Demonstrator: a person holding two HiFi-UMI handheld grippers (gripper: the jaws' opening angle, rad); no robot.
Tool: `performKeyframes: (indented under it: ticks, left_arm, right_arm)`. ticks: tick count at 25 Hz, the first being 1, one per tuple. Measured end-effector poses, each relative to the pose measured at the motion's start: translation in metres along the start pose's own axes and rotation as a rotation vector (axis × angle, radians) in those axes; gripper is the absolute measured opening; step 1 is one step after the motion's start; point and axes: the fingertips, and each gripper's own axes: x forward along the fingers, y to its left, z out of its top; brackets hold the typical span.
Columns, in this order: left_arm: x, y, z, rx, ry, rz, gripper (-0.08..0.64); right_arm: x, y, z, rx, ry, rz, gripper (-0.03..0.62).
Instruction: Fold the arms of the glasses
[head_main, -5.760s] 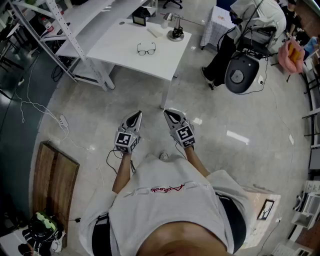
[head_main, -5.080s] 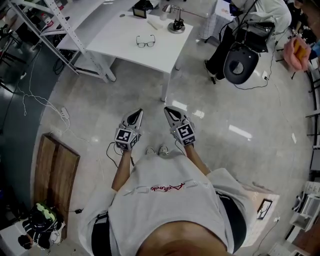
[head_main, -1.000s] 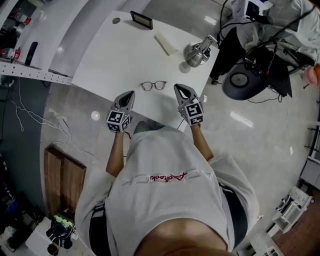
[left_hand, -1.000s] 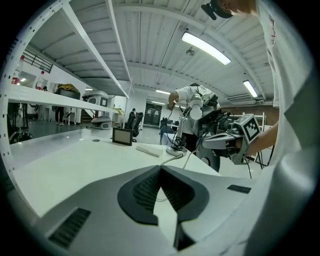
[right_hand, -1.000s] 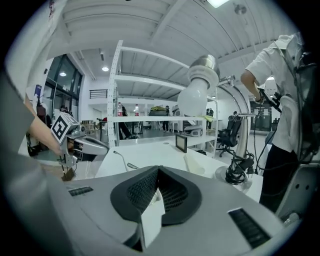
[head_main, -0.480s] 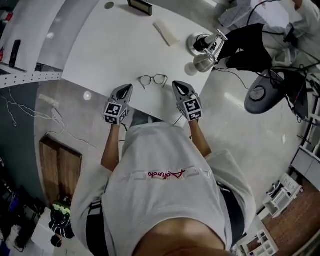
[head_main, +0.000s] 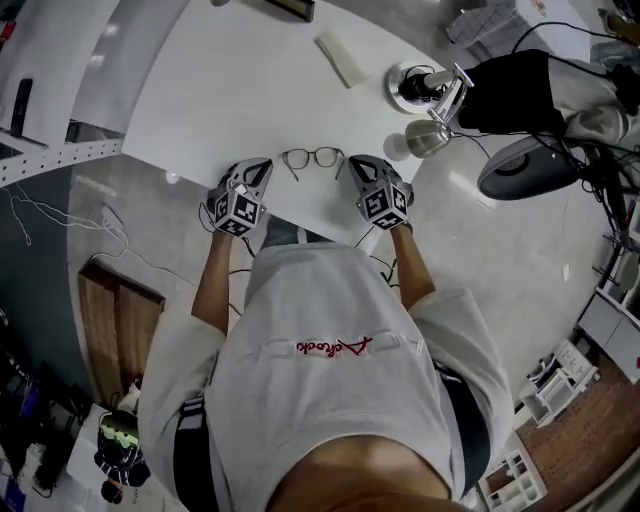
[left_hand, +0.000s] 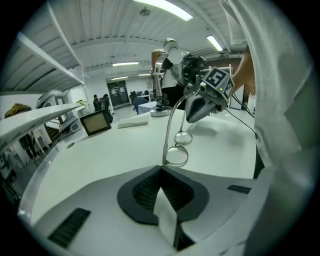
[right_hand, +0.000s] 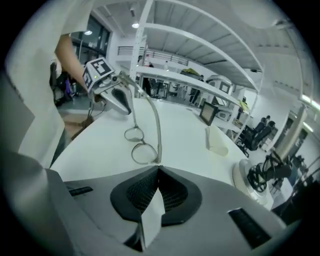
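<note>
The black thin-rimmed glasses (head_main: 312, 158) rest on the white table (head_main: 230, 90) near its front edge, arms unfolded. My left gripper (head_main: 262, 166) is shut, its tip close to the frame's left end. My right gripper (head_main: 356, 164) is shut by the right end. In the left gripper view the glasses (left_hand: 176, 154) lie just past my left gripper (left_hand: 161, 169), with the right gripper (left_hand: 192, 118) beyond. The right gripper view mirrors this: glasses (right_hand: 144, 152), right gripper (right_hand: 158, 169), left gripper (right_hand: 127, 111). Whether either tip touches the frame I cannot tell.
A metal desk lamp (head_main: 428, 85) stands at the table's right corner. A beige block (head_main: 342, 60) and a small dark screen (head_main: 292, 8) lie at the back. An office chair (head_main: 525, 165) is off to the right. White shelving (head_main: 60, 150) runs along the left.
Both grippers have come down and in toward the table, from just short of its front edge to either end of the glasses. The glasses have not moved.
</note>
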Motion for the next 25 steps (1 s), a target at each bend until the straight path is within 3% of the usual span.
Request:
performKeyframes:
  ticks: [2,4,8,11,20,25]
  left_arm:
    - [0.006,-0.002,-0.002,0.101,0.034,-0.015,0.021]
    - [0.009,-0.004,-0.003,0.149,0.046,-0.027,0.021]
    - [0.011,-0.003,-0.003,0.11,0.04,-0.027,0.028]
    - [0.01,-0.001,0.001,0.098,0.029,-0.036,0.096]
    - [0.012,0.0,0.018,0.168,0.012,-0.06,0.11]
    - [0.014,-0.003,0.022,0.198,0.012,-0.085,0.11]
  right_arm:
    - [0.005,0.003,-0.005,-0.123,0.034,0.019,-0.006]
    - [0.008,0.006,-0.006,-0.207,0.046,0.042,-0.006]
    - [0.01,0.002,0.002,-0.199,0.009,0.081,-0.003]
    - [0.013,0.002,0.006,-0.189,-0.008,0.126,0.095]
    - [0.011,0.003,0.026,-0.29,-0.058,0.164,0.094]
    - [0.007,0.008,0.036,-0.356,-0.075,0.184,0.062]
